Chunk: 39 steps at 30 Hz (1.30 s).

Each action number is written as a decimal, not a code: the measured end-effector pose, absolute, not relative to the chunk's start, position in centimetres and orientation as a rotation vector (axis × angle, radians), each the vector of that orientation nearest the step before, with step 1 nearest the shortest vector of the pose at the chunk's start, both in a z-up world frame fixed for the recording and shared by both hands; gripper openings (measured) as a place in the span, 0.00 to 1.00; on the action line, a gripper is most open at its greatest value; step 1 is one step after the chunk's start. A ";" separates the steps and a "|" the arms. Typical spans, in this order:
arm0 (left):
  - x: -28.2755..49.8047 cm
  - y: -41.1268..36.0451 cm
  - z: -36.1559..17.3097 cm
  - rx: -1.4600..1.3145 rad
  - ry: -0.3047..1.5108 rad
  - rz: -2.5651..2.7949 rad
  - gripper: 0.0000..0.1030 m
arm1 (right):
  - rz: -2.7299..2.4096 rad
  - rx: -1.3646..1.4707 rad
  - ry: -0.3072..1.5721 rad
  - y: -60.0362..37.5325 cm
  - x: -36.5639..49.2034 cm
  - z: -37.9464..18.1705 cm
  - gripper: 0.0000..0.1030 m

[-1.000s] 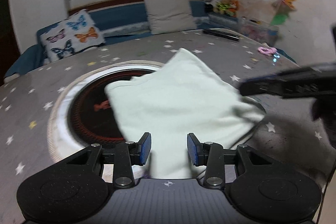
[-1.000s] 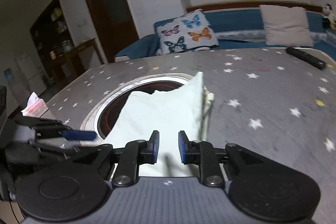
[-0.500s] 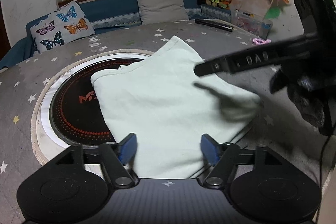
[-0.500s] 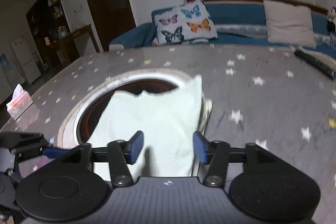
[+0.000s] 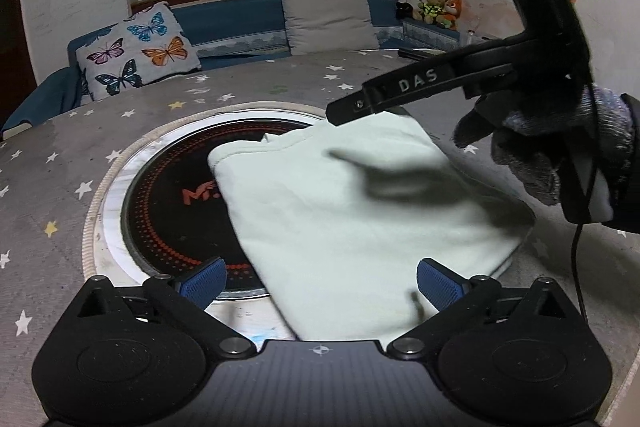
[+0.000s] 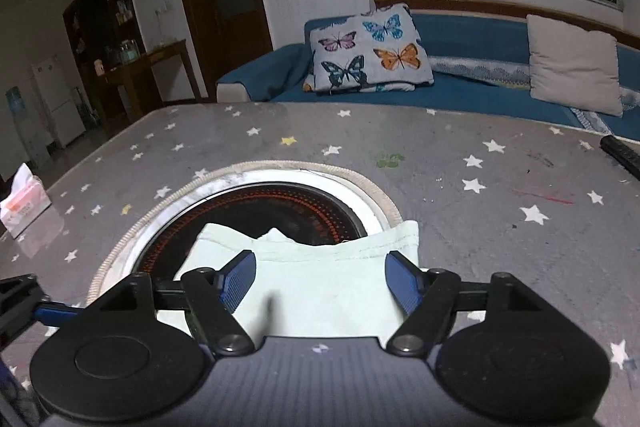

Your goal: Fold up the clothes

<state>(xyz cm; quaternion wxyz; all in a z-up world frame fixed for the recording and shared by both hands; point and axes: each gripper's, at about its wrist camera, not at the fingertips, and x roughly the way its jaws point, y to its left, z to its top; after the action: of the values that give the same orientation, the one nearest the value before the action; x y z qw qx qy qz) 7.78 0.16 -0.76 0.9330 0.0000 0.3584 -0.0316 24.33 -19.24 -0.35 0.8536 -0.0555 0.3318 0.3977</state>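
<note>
A pale green folded garment lies flat on the star-patterned table, partly over the round black cooktop. My left gripper hovers open above its near edge, blue pads wide apart, nothing held. In the right wrist view the same garment sits under my right gripper, which is also open and empty. The right gripper's black finger and a gloved hand show high on the right of the left wrist view, casting a shadow on the cloth.
A tissue box stands at the table's left edge. A dark remote lies at far right. Behind the table runs a blue sofa with a butterfly cushion and a grey cushion. Plush toys sit beyond.
Both grippers have opened wide and let the garment go; it now lies flat. Both grippers have lifted away, and the right one has risen high above the cloth.
</note>
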 end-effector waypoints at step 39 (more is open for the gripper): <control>6.0 4.3 0.5 -0.033 0.700 0.068 1.00 | 0.963 0.029 0.734 -23.1 20.7 -0.6 1.00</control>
<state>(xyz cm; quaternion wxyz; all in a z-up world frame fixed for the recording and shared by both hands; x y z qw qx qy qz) 6.00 4.25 0.46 0.9386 -0.0164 0.3430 0.0332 20.67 -23.08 -0.61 0.8221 0.0138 0.3451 0.4526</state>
